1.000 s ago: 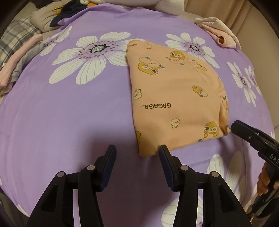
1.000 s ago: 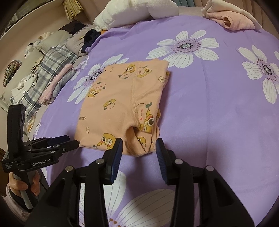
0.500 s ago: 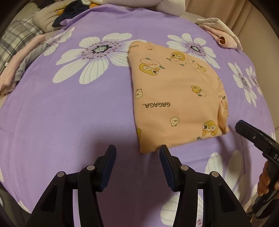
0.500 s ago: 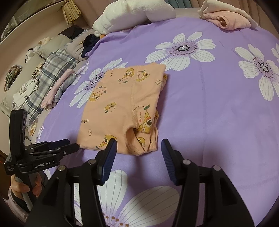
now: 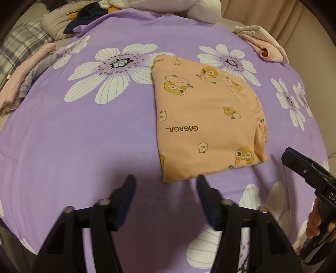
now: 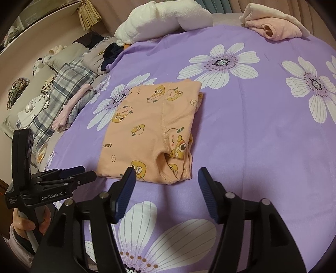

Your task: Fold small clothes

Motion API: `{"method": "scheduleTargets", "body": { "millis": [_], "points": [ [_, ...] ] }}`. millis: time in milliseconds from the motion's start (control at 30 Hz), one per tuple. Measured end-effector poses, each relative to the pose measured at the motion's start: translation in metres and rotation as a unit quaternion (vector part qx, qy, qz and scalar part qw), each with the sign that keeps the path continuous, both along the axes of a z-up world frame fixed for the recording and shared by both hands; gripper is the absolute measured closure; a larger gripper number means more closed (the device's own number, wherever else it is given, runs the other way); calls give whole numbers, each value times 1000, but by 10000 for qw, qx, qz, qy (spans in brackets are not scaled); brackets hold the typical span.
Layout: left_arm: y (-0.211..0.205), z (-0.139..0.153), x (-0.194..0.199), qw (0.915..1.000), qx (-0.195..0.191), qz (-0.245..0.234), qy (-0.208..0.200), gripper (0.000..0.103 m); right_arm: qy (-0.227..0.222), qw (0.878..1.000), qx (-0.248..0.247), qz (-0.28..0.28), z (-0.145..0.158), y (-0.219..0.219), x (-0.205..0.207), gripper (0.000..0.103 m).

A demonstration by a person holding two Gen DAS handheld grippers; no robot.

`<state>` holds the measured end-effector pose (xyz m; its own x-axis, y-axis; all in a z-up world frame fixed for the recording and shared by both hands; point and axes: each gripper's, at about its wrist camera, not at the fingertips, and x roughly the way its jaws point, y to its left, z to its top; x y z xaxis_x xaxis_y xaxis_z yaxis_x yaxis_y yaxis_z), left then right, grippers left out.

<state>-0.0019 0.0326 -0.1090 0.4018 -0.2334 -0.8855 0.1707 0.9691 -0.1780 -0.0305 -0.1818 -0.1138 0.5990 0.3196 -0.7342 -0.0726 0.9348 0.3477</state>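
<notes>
Purple bedspread (image 5: 84,136) with large white daisy print, spread flat across a bed. Beige curtain folds (image 5: 273,16) behind, at far right of left wrist view. Along far edge: white plush bundle (image 6: 166,19); pink folded garment (image 6: 275,28) at far right corner, resting on the spread's edge. Left side of bed: plaid cloth (image 6: 63,88), a pale pink and a grey piece (image 6: 71,109) lying alongside, dark navy item (image 6: 111,55) near the pillows.

Peach garment (image 5: 208,121) with cartoon duck print and "GAGAGA" lettering, folded to a rough rectangle, flat on the spread near mid-bed. Same garment in right wrist view (image 6: 151,130): seam running down its length, open cuff or leg hole at near corner, inner layers showing there.

Left gripper (image 5: 166,187): fingers spread wide, nothing between them, tips just short of the garment's near edge, not touching. Slightly motion-blurred. Seen from the right wrist camera (image 6: 84,175) as a black handheld unit at lower left, held by a hand (image 6: 27,222), nose close beside the garment's near-left corner.

Right gripper (image 6: 166,178): fingers also spread apart, empty, tips near the garment's near-right corner at the cuff opening; contact not discernible. From the left wrist camera (image 5: 294,159), its black nose sits just off the garment's right corner, gripped by a hand (image 5: 319,222).
</notes>
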Motion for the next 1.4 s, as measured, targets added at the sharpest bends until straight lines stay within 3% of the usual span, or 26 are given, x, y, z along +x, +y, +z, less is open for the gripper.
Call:
{"method": "scheduleTargets", "body": {
  "millis": [267,367,500,567,667,733,800,1033,1400],
  "points": [
    [-2,9,-4,9999,-28,24,-155,34,-78,9999,-52,-36,6,0,-5,29],
    [-2,12,-5,9998,35,76,-206,20,-137,9997,-178,-55,11,3,-8,26],
    [-1,21,-6,9993,110,202,-283,15,-315,9989,-342,-92,21,7,-12,4],
    [0,25,-7,9992,137,235,-300,14,-428,9985,-341,-57,28,9,-14,1],
    [0,34,-10,9988,155,267,-377,12,-512,9979,-401,-46,37,12,-16,0],
    [-1,39,-11,9983,274,320,-402,5,-575,9970,-498,-127,43,14,-18,0],
    [-2,47,-13,9973,412,331,-518,5,-655,9960,-589,-175,49,16,-20,0],
    [-4,67,-22,9973,296,227,-633,5,-825,9926,-873,-154,69,27,-27,0],
    [-5,71,-24,9964,391,279,-696,5,-630,9928,-1004,-156,61,39,-25,0]
  ]
}}
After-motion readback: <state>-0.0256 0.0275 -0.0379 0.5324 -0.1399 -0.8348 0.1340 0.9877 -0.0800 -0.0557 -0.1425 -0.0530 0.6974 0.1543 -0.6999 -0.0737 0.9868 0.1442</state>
